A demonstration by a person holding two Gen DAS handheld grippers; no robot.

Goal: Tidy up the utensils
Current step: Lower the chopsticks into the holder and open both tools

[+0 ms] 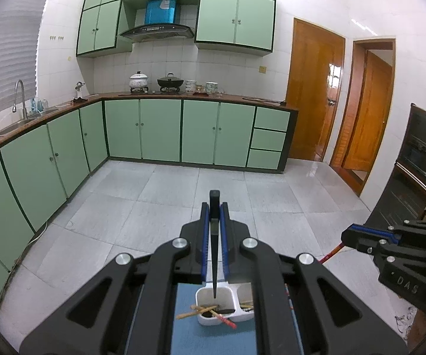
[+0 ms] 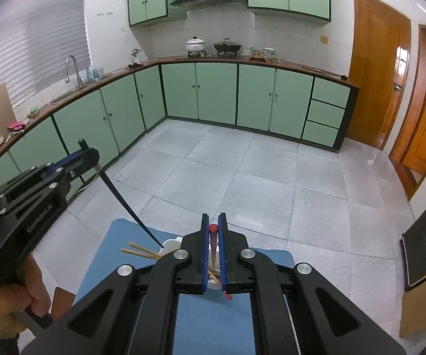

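Both claws are clenched: the left gripper (image 1: 214, 207) holds a black chopstick (image 1: 214, 254) above the white holder (image 1: 230, 304), the right gripper (image 2: 213, 224) a red-tipped chopstick (image 2: 213, 238). The placing step seems in hand. Next, each tip must go down into a compartment before release.

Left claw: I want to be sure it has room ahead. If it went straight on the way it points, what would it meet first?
The way looks free: beyond the left claw, shut on a black chopstick, lies open tiled floor, though depth is hard to judge.
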